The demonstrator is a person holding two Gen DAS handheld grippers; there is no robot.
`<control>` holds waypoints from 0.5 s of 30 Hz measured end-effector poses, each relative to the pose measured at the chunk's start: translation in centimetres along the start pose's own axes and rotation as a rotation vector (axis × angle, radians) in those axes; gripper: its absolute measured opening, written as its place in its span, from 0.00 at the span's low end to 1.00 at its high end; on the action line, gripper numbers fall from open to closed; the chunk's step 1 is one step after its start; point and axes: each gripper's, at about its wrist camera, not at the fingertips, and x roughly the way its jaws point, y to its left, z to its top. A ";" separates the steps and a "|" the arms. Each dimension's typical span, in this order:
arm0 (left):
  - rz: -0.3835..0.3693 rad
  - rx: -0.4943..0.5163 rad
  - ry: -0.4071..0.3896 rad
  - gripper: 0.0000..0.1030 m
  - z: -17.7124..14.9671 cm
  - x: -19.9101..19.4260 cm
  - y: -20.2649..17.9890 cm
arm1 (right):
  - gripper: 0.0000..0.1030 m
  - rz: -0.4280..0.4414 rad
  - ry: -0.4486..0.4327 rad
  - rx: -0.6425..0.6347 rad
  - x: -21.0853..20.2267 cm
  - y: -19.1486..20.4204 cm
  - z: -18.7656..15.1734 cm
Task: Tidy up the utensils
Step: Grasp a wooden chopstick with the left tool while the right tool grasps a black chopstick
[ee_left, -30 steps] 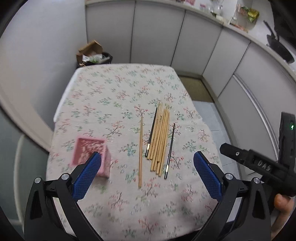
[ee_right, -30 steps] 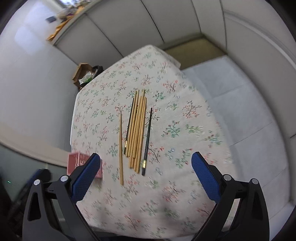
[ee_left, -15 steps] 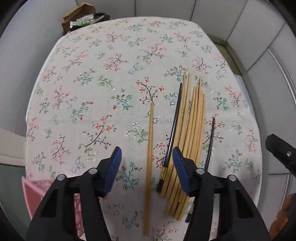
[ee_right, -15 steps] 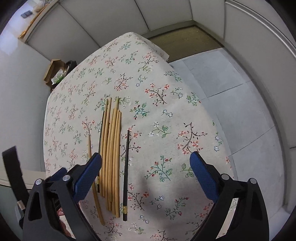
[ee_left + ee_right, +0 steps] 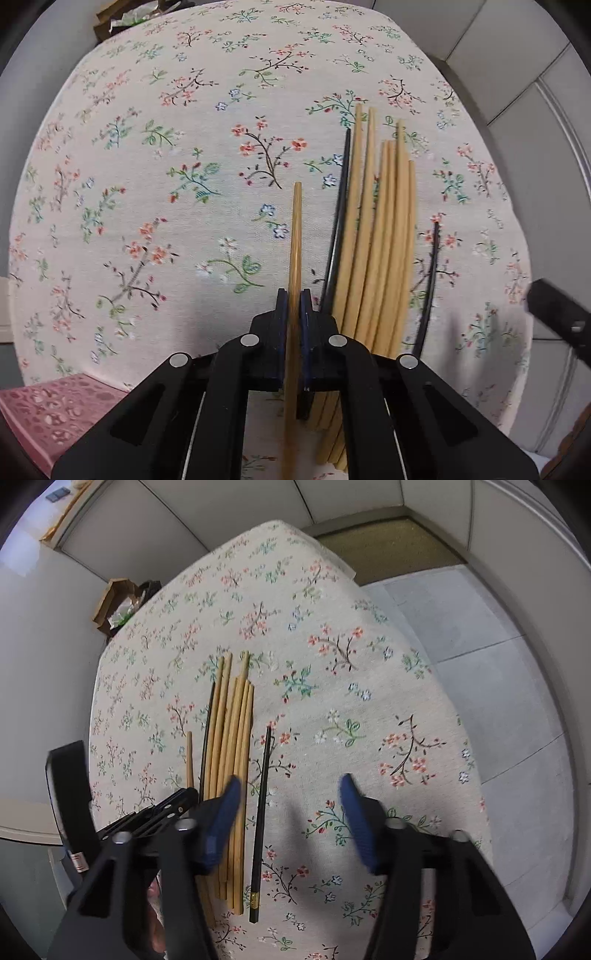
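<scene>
On the floral tablecloth lies a lone bamboo chopstick, and my left gripper is shut on it, blue pads pressing both sides. Right of it is a bundle of several bamboo chopsticks, with one black chopstick on its left side and another black chopstick further right. In the right wrist view my right gripper hangs low over that right-hand black chopstick. Its jaws are closing with the stick between them, and the pads do not touch it. The left gripper shows beside the bundle.
A pink perforated holder stands at the table's near left corner. Beyond the far left corner sits a cardboard box on a bin. White cabinet doors run behind the table, and grey floor tiles lie to its right.
My left gripper dropped to the cloth and closed on the lone bamboo chopstick. My right gripper came lower and its jaws narrowed around the right-hand black chopstick.
</scene>
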 end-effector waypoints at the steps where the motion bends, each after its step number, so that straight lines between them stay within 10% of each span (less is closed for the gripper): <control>1: -0.021 -0.010 0.003 0.05 -0.1 0.1 -0.2 | 0.38 0.000 0.009 -0.003 0.3 0.0 0.0; 15: -0.100 -0.008 -0.131 0.05 -2.0 -6.8 -0.4 | 0.15 -0.048 0.101 -0.166 5.0 2.8 -0.2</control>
